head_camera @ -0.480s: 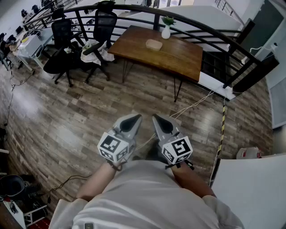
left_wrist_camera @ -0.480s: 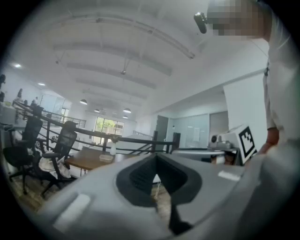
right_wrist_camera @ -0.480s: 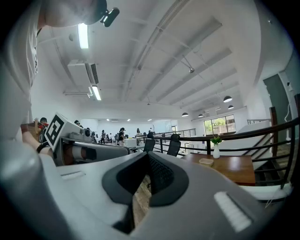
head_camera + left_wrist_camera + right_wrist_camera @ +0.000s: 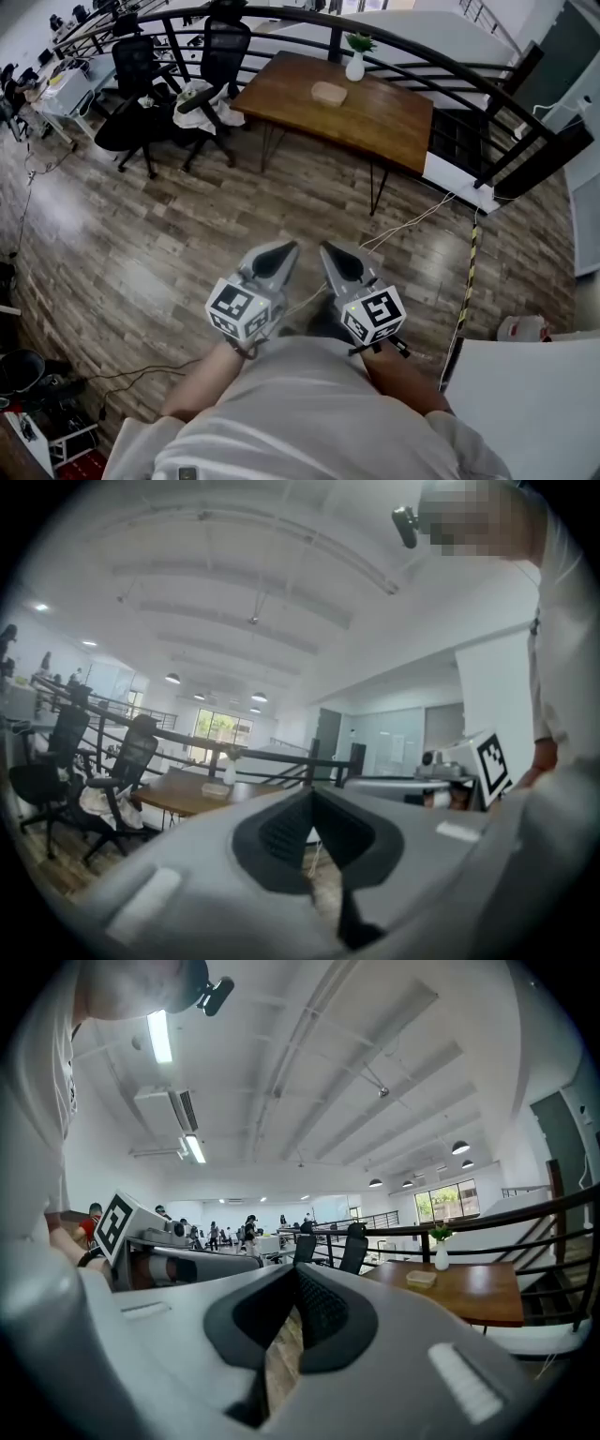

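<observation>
Shift: the head view has drifted a little, so the surface (image 4: 375, 117) sits slightly lower in frame; I note the left tongs (image 4: 281, 251) and right tongs (image 4: 333, 251) unmoved, close to the person's torso.
Left tongs: tips pressed together, nothing between them, held above the wooden floor (image 4: 141, 244).
Right tongs: likewise closed tip to tip, empty, just beside the left pair.
Cable (image 4: 410, 221): white, lying on the floor ahead of the right tongs, apart from them.
Surface: brown wood, well apart from both tongs; I see a white vase (image 4: 354, 66) and a tan dish (image 4: 329, 92) on it.
Chairs (image 4: 131, 94): black, left of the surface.
</observation>
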{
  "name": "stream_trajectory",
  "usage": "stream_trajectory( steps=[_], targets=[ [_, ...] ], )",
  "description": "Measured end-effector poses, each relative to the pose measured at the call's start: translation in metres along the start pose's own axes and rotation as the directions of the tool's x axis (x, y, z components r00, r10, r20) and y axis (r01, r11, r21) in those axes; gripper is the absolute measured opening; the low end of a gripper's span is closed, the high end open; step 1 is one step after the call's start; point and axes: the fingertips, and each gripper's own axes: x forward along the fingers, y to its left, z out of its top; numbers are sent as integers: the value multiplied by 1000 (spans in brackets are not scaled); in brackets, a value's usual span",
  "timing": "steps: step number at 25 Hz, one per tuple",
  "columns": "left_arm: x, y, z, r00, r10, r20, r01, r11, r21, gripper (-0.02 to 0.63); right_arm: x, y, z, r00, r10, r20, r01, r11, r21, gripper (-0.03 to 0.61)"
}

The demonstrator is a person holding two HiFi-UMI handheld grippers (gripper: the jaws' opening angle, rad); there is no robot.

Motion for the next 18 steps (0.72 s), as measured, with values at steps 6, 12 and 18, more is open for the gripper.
stream_trajectory(
  steps=[6, 12, 18],
  targets=[
    [50, 16, -7, 1000, -6, -21, 6, 1000, -21, 3, 14, -47, -6, 1000, 5, -7, -5, 1000, 2, 5],
    [135, 31, 1, 1000, -4, -20, 4, 1000, -12, 3, 24, -130, 6, 1000, 14, 1, -14, 1000, -1, 5],
    [219, 28, 27, 1000, -1, -2, 1, 1000, -12, 3, 24, -214, 40, 999, 42, 2, -42, 999, 9, 5]
  ],
)
